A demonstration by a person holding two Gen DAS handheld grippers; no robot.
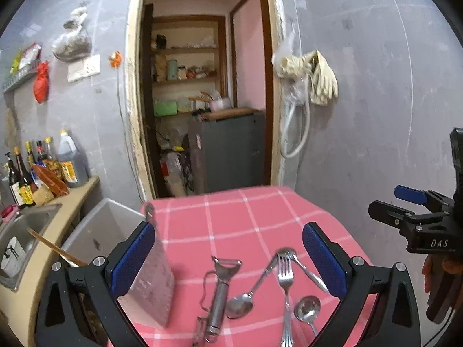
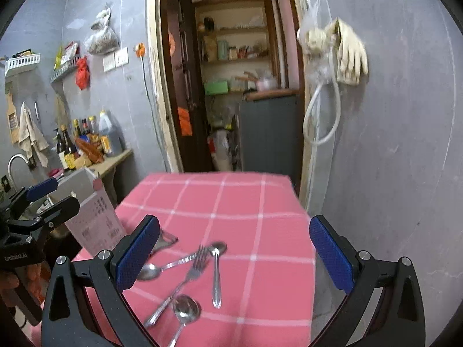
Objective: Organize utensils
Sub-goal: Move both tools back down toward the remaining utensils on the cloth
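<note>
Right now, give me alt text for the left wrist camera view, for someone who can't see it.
The open left gripper hovers above a pink checked tablecloth holding a peeler, a fork, three spoons and an upright grater. The right gripper shows at the right edge, a doorway to a pantry behind.

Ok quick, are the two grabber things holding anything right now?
Left gripper: open, holding nothing, above the peeler and fork.
Right gripper: open, holding nothing, above the spoons on the pink tablecloth.
</note>
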